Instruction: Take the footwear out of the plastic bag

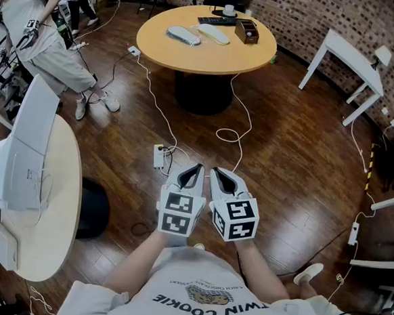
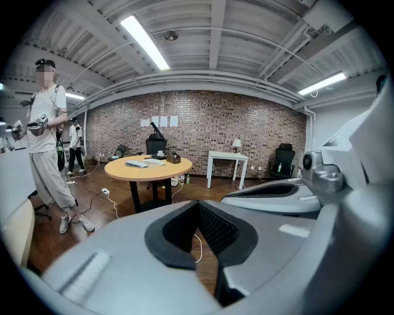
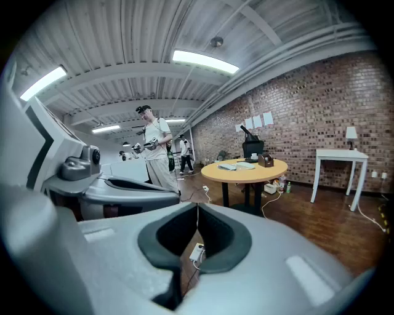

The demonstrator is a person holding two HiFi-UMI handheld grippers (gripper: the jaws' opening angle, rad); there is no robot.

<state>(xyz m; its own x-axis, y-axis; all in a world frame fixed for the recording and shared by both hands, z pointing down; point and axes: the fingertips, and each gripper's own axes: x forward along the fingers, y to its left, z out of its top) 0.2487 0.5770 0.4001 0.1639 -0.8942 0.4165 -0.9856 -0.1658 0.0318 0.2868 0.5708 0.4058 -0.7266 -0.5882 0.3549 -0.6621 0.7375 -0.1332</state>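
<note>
- The pale footwear [image 1: 197, 34] lay lengthwise across the round orange table [image 1: 191, 59], towards its far edge, well ahead.
- The left gripper [image 1: 196, 168] and right gripper [image 1: 220, 173], side by side, were closed and empty, neither one nearer.

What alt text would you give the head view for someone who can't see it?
Seen from above, a person holds the left gripper and right gripper side by side, both shut and empty, over a wooden floor. Ahead stands a round orange table with two pale slipper-shaped items and a small brown box.

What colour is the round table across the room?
Orange-tan. The round table shows best in the head view.
</note>
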